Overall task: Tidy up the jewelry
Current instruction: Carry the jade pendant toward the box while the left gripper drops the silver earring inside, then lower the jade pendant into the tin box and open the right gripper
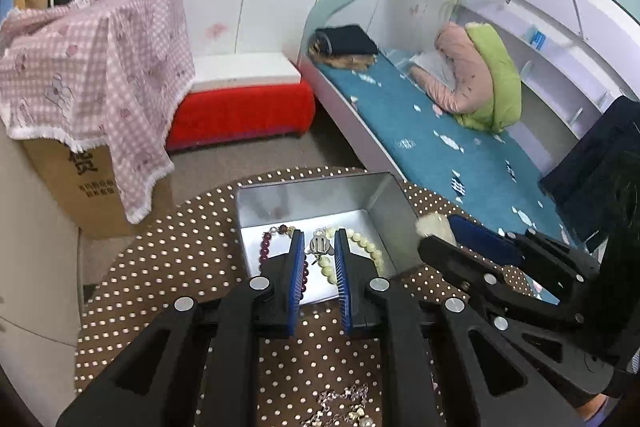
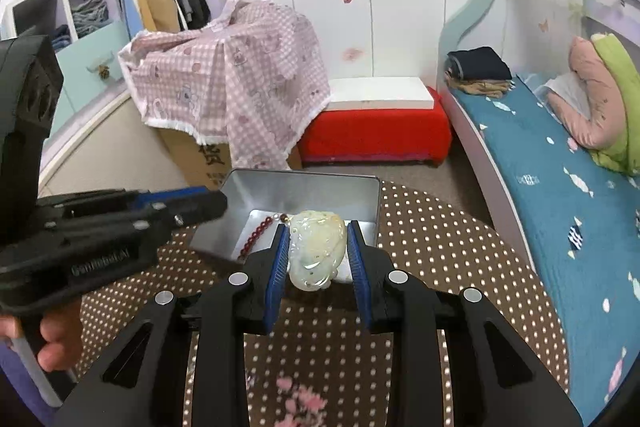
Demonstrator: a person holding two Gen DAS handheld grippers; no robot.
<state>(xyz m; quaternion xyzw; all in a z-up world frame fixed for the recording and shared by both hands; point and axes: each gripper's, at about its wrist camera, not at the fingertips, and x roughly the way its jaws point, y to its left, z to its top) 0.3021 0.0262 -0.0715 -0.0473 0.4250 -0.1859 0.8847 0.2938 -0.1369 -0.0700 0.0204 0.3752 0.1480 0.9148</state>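
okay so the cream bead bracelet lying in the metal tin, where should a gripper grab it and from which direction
Judging from the left wrist view, take the cream bead bracelet on its far arc, away from the silver charm and the dark red bead bracelet. Come from above, jaws across the strand: it lies flat on the tin floor, and the walls probably block a sideways approach.

One metal tin (image 1: 312,197), two bead bracelets (image 1: 264,247), one silver charm (image 1: 319,245), one jade pendant (image 2: 318,247).
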